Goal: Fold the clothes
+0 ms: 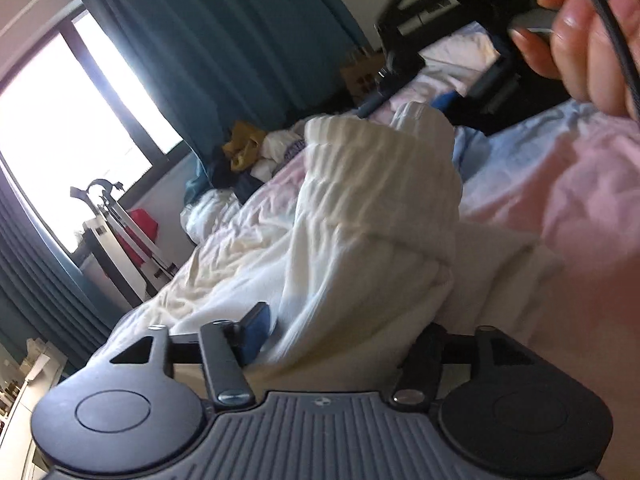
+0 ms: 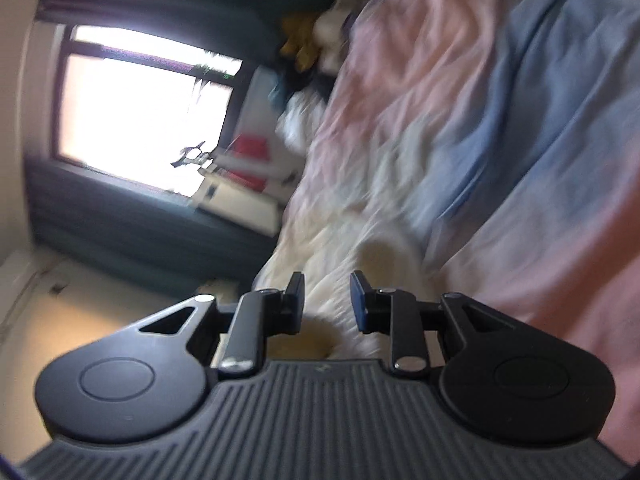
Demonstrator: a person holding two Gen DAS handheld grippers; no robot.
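Note:
A cream-white ribbed garment (image 1: 372, 200) lies bunched on the bed, rising in a fold in front of my left gripper (image 1: 340, 332). The left jaws stand wide apart with the cloth lying between them; the left blue pad (image 1: 256, 332) shows, the right finger is covered by cloth. In the right wrist view, which is blurred, my right gripper (image 2: 327, 300) is open a little way, with white cloth (image 2: 340, 280) just beyond and between its fingers. The other gripper (image 1: 404, 40) and the hand holding it (image 1: 592, 28) appear at the top right of the left wrist view.
The bed has a pink, blue and white cover (image 1: 560, 168) (image 2: 500, 100). A pile of other clothes, yellow, white and dark (image 1: 248, 152), lies at the far end of the bed. A window (image 1: 60, 120), teal curtains (image 1: 224, 40) and a stand with a red item (image 1: 136, 224) lie beyond.

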